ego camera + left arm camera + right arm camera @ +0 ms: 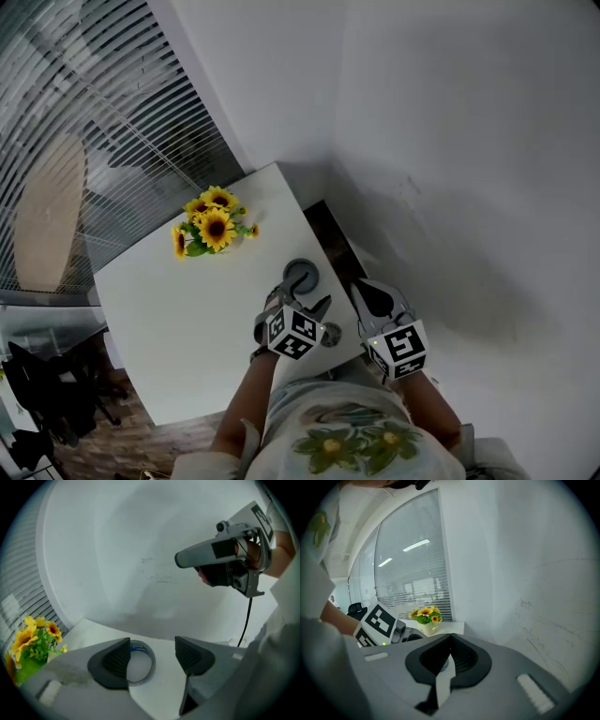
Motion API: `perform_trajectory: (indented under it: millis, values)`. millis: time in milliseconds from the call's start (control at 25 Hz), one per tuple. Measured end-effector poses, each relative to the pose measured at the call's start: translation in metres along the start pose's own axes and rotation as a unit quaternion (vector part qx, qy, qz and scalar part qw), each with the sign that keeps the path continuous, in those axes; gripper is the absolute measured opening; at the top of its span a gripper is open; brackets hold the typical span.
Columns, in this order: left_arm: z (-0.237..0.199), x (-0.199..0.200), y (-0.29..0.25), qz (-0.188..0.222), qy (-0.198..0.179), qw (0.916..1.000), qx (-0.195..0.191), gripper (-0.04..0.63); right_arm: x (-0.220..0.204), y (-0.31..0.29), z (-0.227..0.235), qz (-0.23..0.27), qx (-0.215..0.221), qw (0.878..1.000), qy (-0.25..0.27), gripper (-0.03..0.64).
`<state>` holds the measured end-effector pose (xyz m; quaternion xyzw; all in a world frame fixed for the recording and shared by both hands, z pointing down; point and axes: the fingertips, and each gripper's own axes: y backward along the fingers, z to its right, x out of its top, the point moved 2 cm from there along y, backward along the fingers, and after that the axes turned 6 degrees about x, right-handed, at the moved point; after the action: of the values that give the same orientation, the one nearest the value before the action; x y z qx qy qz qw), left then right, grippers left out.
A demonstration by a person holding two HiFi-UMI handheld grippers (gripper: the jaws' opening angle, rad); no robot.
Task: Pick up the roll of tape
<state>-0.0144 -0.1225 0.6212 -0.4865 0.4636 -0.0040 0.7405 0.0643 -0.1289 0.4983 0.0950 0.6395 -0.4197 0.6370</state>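
Note:
The roll of tape [300,277] lies flat on the white table [178,319] near its right edge, a grey ring with a blue inner band. My left gripper [302,300] hovers just short of it, open and holding nothing. In the left gripper view the tape [136,646] sits low between the jaws, partly hidden behind the left finger [112,663]. My right gripper [364,289] is shut and empty, held off the table's right side by the wall. It shows in the left gripper view as the right gripper [180,559], raised at the upper right. In its own view the right gripper [450,637] has its jaws together.
A bunch of sunflowers [214,225] stands at the table's far side. A white wall [450,141] runs close along the right, with a dark gap [328,234] between it and the table. Window blinds [84,112] lie to the left. A black cable [244,620] hangs from the right gripper.

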Motion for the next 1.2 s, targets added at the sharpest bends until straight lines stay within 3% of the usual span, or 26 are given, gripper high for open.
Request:
perform_trajectory:
  millis: [360,760,960,1200]
  values:
    - [0.003,-0.019,-0.024,-0.036,-0.001,0.9990,-0.027,0.301,0.000,-0.013,0.007,-0.010,0.001,1.000,0.000,0.000]
    - [0.002,-0.036,-0.043,-0.068,-0.024,0.9971,-0.025,0.301,-0.007,-0.019,0.012,-0.022,-0.002,1.000,-0.003,0.000]
    - [-0.002,-0.038,-0.044,-0.071,-0.041,0.9966,-0.013,0.252,-0.009,-0.021,0.011,-0.025,-0.002,1.000,-0.003,0.000]
    - [-0.001,-0.040,-0.043,-0.074,-0.060,0.9954,-0.015,0.238,-0.009,-0.021,0.009,-0.029,-0.001,1.000,-0.002,0.000]
